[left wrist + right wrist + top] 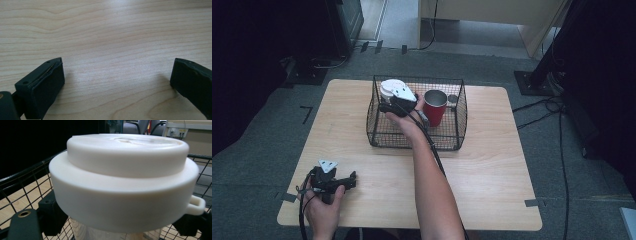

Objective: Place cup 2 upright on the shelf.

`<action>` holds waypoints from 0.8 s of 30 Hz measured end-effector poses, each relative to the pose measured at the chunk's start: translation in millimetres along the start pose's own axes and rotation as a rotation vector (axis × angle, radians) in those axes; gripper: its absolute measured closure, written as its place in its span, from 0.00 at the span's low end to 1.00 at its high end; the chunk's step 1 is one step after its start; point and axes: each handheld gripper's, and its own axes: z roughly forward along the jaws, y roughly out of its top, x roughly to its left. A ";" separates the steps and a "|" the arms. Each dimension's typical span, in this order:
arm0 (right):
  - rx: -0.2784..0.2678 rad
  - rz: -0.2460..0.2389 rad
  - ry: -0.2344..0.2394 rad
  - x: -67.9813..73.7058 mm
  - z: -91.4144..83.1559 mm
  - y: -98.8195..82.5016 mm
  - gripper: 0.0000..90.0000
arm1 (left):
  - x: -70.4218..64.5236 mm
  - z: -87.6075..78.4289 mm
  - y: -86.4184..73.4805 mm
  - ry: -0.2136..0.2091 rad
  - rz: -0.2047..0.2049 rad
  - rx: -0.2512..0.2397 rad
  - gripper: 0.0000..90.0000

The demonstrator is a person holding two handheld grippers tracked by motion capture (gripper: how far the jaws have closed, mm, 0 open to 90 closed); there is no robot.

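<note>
Jar with the white lid (120, 180) stands upright in the wire basket (377, 135), right beside the red cup (434, 107). Right gripper (394, 102) pinches its clear body just under the lid, so any lift goes straight up. Left gripper (347, 181) rests well apart on the table (492, 175), jaws spread with nothing between them.

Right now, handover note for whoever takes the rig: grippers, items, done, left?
Left gripper: open, empty, resting low over the near left of the table.
Right gripper: inside the wire basket, jaws closed on a clear jar just under its white lid.
Red cup: standing in the basket, beside the jar.
Done: jar gripped.
Left: probably lifting it out or setting it down; the pictures do not say which.
</note>
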 end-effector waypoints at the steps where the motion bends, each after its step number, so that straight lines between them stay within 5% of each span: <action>1: 0.003 0.001 0.003 -0.4 -0.3 0.1 0.18 | 0.0 0.0 0.0 0.000 0.000 0.000 0.00; 10: 0.030 -0.006 0.029 -2.8 -5.3 1.2 0.15 | 0.0 0.0 0.0 0.000 0.000 0.000 0.00; 24: -0.008 -0.022 0.078 -8.1 -16.4 11.9 0.03 | 0.0 0.0 0.0 0.000 0.000 0.000 0.00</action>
